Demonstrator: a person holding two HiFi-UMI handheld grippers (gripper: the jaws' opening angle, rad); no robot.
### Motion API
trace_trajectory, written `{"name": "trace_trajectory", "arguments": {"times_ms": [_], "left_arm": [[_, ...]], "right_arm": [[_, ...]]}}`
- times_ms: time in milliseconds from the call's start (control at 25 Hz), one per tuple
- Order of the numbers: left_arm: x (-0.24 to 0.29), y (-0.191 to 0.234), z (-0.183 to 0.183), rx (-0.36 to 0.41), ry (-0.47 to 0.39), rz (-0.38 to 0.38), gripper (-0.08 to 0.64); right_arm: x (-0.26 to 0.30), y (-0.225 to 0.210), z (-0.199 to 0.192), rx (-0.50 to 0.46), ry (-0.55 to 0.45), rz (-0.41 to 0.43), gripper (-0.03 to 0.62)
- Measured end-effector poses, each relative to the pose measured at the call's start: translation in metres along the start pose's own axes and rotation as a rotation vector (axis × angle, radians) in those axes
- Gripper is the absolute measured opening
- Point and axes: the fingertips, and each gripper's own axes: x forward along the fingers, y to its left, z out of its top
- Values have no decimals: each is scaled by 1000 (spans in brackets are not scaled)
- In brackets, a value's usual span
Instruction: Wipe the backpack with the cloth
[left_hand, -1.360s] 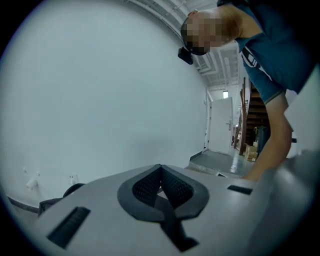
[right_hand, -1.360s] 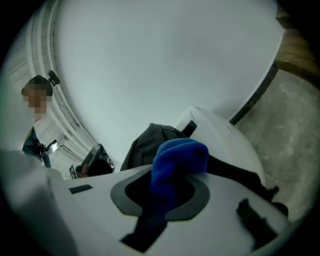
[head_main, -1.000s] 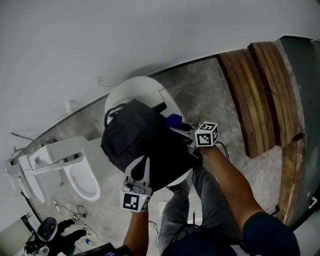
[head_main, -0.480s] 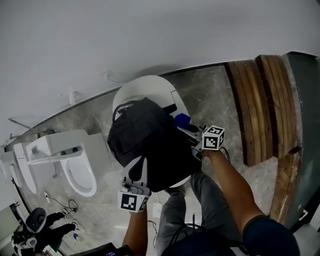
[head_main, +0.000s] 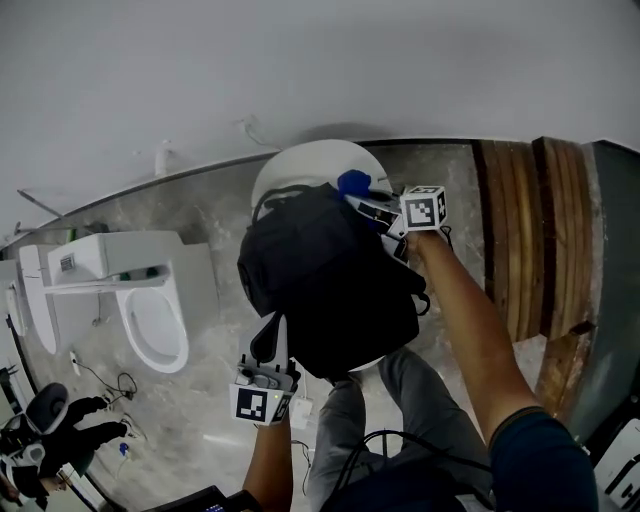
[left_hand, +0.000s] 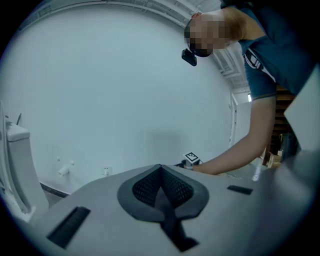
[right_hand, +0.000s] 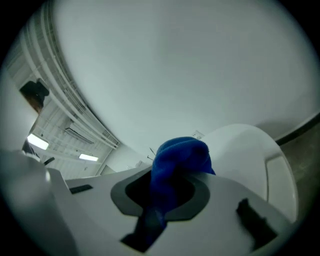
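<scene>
**Cloth at the far edge of a backpack on a round desk**

A black backpack (head_main: 320, 280) covers most of a white round desk (head_main: 305, 165) that stands on a marble floor (head_main: 215, 235) beside a toilet (head_main: 150, 320), with wooden boards (head_main: 520, 230) to the right. The left gripper (head_main: 278, 335) sits at the backpack's near edge, and its own view shows it clenched with nothing between the jaws. The right gripper (head_main: 362, 200) reaches over the backpack's far edge, grasping a bunched blue cloth (head_main: 352, 182). Whether the cloth touches the backpack cannot be told. In the right gripper view the cloth (right_hand: 180, 160) bulges out past the jaws, bare desk beyond it.
</scene>
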Motion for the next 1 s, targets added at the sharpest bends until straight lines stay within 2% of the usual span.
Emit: {"name": "trace_trajectory", "arguments": {"times_ms": [120, 200, 280, 400, 480, 600, 720, 840, 920, 1000], "left_arm": [[-5, 6, 3, -2, 2, -3, 3], [-4, 9, 1, 5, 10, -10, 3], [0, 9, -4, 12, 26, -20, 3], [9, 2, -7, 22, 38, -36, 3], [17, -5, -6, 27, 35, -47, 3], [23, -10, 3, 25, 24, -55, 3], [20, -5, 7, 23, 7, -36, 3], [9, 3, 4, 2, -5, 13, 3], [-5, 13, -1, -11, -12, 50, 3], [-21, 26, -7, -28, -22, 83, 3]], "right_arm": [[-40, 5, -31, 56, -40, 22, 49], [-38, -1, -33, 79, -61, 24, 49], [-14, -11, -18, 45, -65, 8, 49], [20, -9, 3, -15, -15, 17, 49], [13, -4, -3, -18, 23, 27, 49], [-23, -2, -34, -8, 71, -2, 49], [-26, -1, -27, -94, 106, -44, 49], [16, -1, 5, -246, 262, -63, 49], [52, 0, 13, -359, 450, -74, 49], [85, 7, 6, -472, 656, -70, 49]]}}
